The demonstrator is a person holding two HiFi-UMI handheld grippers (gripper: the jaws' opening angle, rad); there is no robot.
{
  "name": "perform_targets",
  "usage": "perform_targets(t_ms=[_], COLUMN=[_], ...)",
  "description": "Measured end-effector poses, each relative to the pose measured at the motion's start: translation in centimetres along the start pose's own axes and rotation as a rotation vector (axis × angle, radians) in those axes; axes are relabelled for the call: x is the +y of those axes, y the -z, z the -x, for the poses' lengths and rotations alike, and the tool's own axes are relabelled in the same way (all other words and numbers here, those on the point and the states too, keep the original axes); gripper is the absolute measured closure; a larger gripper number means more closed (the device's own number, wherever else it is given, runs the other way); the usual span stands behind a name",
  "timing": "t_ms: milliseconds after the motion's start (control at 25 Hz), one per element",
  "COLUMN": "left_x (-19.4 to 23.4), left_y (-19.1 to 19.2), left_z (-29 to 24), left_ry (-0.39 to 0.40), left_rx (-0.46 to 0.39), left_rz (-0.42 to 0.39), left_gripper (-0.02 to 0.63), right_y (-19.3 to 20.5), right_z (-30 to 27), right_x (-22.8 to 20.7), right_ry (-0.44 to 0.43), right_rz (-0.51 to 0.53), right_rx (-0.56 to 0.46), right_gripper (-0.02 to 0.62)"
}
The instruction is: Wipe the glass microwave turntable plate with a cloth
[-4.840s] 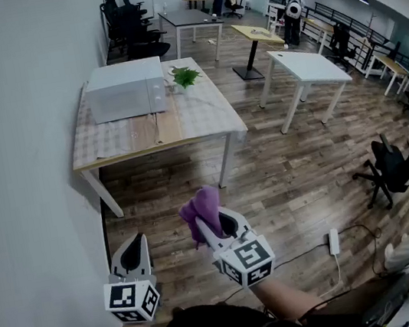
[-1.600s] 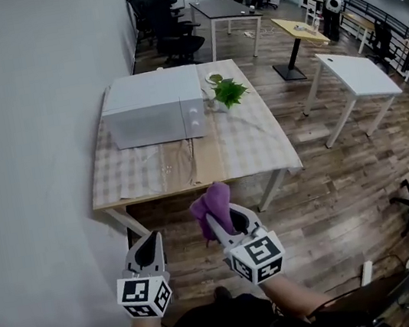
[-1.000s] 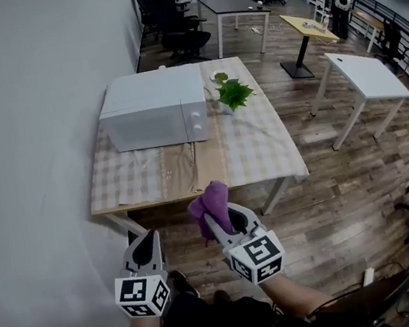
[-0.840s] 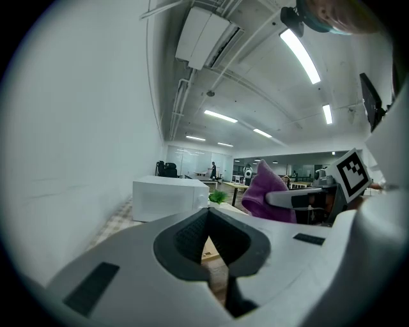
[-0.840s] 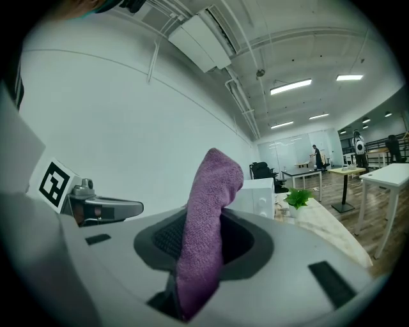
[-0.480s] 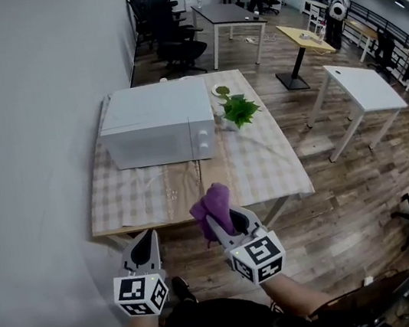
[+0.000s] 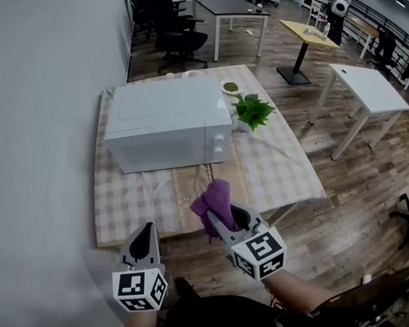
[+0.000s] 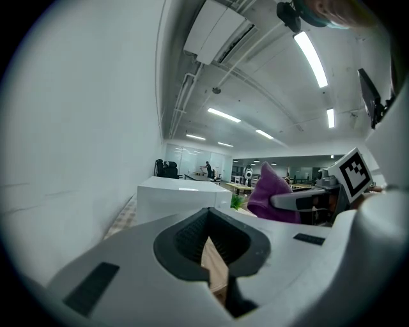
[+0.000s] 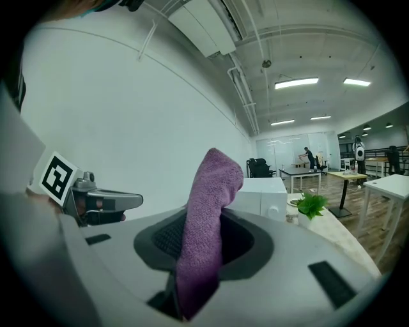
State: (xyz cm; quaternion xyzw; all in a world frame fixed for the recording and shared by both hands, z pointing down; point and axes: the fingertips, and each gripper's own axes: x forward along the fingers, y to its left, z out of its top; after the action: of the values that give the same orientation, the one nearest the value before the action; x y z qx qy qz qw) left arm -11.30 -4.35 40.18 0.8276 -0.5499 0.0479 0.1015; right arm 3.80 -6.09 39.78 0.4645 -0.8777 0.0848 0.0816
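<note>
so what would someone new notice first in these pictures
The purple cloth stands out, pinched upright in the right hand-held gripper low in the head view. Beyond it a white microwave sits on a checked table, a green plant beside it; the left hand-held gripper is shut and empty.

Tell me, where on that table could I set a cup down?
The table, near right, in front of the plant, looks bare; so does its near left corner before the microwave. The far half is crowded: microwave, plant and small dish.
</note>
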Motion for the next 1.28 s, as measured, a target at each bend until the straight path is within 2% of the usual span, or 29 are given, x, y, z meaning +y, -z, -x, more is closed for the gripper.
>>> perform_targets(t_ms=[440, 760, 920, 1040, 1280], left_x=[6.5, 9.5, 9.5, 9.1, 9.5], left_y=[1.1, 3.0, 3.7, 3.9, 4.9], left_z=[-5.5, -8.4, -10.2, -11.0, -11.8], left_ry=[0.079, 0.054, 0.019, -0.021, -0.125], left_rx=[0.048, 0.086, 0.093, 0.091, 0.111], left_rz=[0.003, 0.042, 0.038, 0.045, 0.042], left_gripper=[0.598, 0.598, 0.598, 0.598, 0.598], right_y=[0.9, 1.7, 2.1, 2.2, 3.2], right_z=[-8.3, -12.5, -14.4, -15.9, -18.9], right_x=[-0.9, -2.7, -3.9, -4.4, -5.2], right_ry=[0.064, 0.067, 0.022, -0.044, -0.149], right_rz=[-0.023, -0.016, -0.015, 0.02, 0.064], right_rx=[0.057, 0.091, 0.106, 0.122, 0.17], right_gripper=[0.466, 0.466, 0.465, 0.465, 0.465])
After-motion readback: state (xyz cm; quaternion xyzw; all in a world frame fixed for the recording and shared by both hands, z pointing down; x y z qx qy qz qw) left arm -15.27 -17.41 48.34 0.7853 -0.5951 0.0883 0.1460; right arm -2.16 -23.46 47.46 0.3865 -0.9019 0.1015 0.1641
